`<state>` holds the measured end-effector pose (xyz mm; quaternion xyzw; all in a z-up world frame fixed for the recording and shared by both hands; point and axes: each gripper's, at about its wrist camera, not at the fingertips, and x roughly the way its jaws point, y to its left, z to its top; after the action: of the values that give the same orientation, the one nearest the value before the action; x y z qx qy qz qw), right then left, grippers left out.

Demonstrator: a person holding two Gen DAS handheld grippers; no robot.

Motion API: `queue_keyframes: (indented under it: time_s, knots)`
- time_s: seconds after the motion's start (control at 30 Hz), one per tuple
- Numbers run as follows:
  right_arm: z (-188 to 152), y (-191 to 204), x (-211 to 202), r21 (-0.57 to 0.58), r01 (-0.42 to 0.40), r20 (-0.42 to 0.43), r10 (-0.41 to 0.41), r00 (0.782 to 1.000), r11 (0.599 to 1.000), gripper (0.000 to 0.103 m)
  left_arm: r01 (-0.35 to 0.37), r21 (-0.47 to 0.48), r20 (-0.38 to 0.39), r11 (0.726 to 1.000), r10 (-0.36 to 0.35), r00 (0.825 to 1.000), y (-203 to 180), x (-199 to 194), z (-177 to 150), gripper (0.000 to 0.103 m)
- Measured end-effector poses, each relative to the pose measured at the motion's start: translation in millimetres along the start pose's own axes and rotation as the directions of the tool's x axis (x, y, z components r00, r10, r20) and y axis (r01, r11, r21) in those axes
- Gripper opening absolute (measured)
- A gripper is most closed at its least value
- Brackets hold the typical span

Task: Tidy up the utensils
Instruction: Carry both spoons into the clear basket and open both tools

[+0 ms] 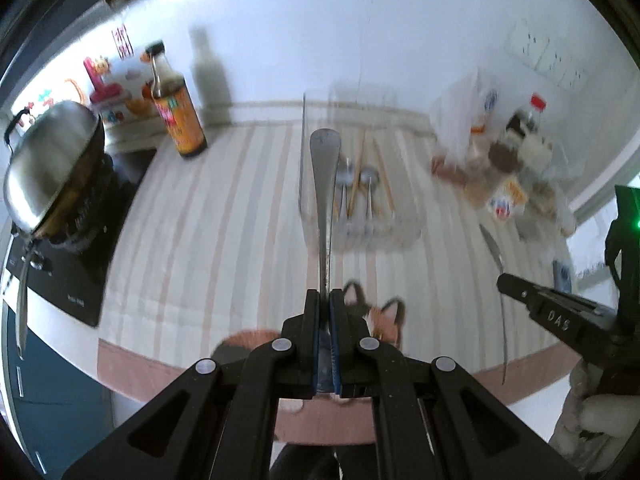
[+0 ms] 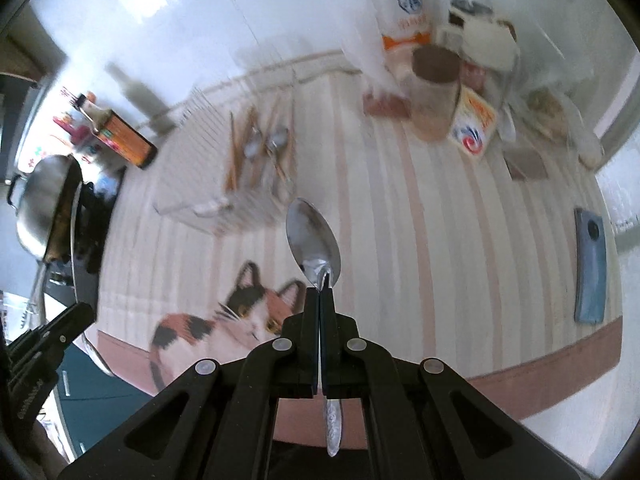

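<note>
Both grippers carry a utensil above the striped cloth (image 2: 400,208). The left gripper (image 1: 325,304) has its fingers pinched on a metal handle (image 1: 324,184), edge-on, long axis running straight ahead of the fingers toward the wire rack (image 1: 360,204). We cannot tell from this view which kind of utensil it is. The right gripper (image 2: 320,300) has its fingers pressed together on the neck of a spoon (image 2: 314,236), bowl forward, patterned handle end trailing back under the fingers.

The relation that matters: the rack, already holding chopsticks (image 2: 240,152) and spoons, lies ahead of both sets of fingers. In the left view the held handle lines up with the rack and its tip overlaps the rack's left side in the picture. In the right view the rack (image 2: 224,184) sits ahead and to the left of the spoon's bowl. We judge the left hand better lined up for a drop into the rack.

The left view shows the right gripper (image 1: 516,284) to the right of the rack, with its spoon (image 1: 502,280) hanging. The right view alone shows the spoon's bowl face-on and a blue-grey flat object (image 2: 590,264) far right of the rack. Both views are motion-blurred.
</note>
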<state>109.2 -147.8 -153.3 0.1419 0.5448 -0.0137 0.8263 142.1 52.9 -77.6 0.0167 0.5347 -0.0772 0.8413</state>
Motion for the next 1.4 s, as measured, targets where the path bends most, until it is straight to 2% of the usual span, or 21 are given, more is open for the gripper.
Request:
queue_keyframes:
  time_s: [0.13, 0.33, 0.6, 0.77, 0.83, 0.93, 1.0, 1.07, 1.1, 1.13, 1.17, 1.2, 1.23, 1.3, 1.4]
  knots:
    - [30, 8, -5, -0.010, -0.036, 0.024, 0.036, 0.999, 0.999, 0.000, -0.007, -0.016, 0.036, 1.000, 0.008, 0.999, -4, 1, 35, 0.002]
    - [93, 28, -3, -0.046, -0.066, 0.062, 0.069, 0.996, 0.997, 0.000, -0.009, -0.028, 0.035, 1.000, 0.010, 0.999, -14, 25, 88, 0.002]
    - [161, 43, 44, -0.058, -0.075, 0.021, 0.077, 0.997, 0.995, 0.000, 0.048, -0.102, -0.092, 0.994, -0.057, 0.994, -11, 96, 144, 0.002]
    - [184, 42, 80, -0.040, -0.098, -0.040, 0.096, 0.995, 0.994, 0.000, 0.042, -0.132, -0.128, 0.990, -0.059, 0.990, -6, 124, 159, 0.003]
    - [188, 40, 90, -0.035, -0.138, -0.078, 0.135, 0.988, 0.990, 0.000, 0.047, -0.147, -0.153, 0.988, -0.070, 0.986, -3, 135, 161, 0.004]
    - [191, 28, 96, -0.007, -0.162, -0.106, 0.160, 0.981, 0.987, 0.000, 0.065, -0.181, -0.187, 0.981, -0.100, 0.977, 1, 146, 161, 0.005]
    - [190, 12, 94, 0.022, -0.150, -0.099, 0.151, 0.983, 0.988, 0.001, 0.050, -0.179, -0.188, 0.982, -0.084, 0.979, 1, 149, 159, 0.007]
    - [187, -8, 86, 0.051, -0.128, -0.079, 0.132, 0.988, 0.990, 0.002, 0.010, -0.161, -0.181, 0.987, -0.039, 0.983, -1, 148, 156, 0.012]
    - [183, -19, 83, 0.063, -0.102, -0.070, 0.106, 0.992, 0.993, 0.005, -0.022, -0.151, -0.169, 0.988, -0.004, 0.986, -2, 146, 154, 0.022]
    - [181, -26, 81, 0.071, -0.077, -0.067, 0.082, 0.994, 0.994, 0.012, -0.068, -0.143, -0.150, 0.987, 0.046, 0.988, -2, 143, 152, 0.041]
    - [176, -37, 81, 0.082, -0.053, -0.069, 0.058, 0.996, 0.995, 0.016, -0.107, -0.136, -0.131, 0.985, 0.089, 0.987, -3, 140, 151, 0.052]
    - [170, -47, 82, 0.094, -0.028, -0.077, 0.035, 0.996, 0.995, 0.028, -0.177, -0.130, -0.091, 0.976, 0.166, 0.982, -3, 135, 148, 0.070]
    - [165, -55, 85, 0.103, -0.005, -0.085, 0.014, 0.996, 0.995, 0.037, -0.223, -0.130, -0.063, 0.966, 0.217, 0.974, -4, 131, 145, 0.080]
    - [154, -66, 96, 0.107, 0.031, -0.111, -0.019, 0.994, 0.994, 0.037, -0.324, -0.122, -0.008, 0.938, 0.325, 0.946, -8, 126, 138, 0.087]
    - [141, -75, 121, 0.117, 0.049, -0.158, -0.030, 0.987, 0.992, 0.037, -0.390, -0.124, 0.009, 0.912, 0.394, 0.919, -8, 131, 130, 0.096]
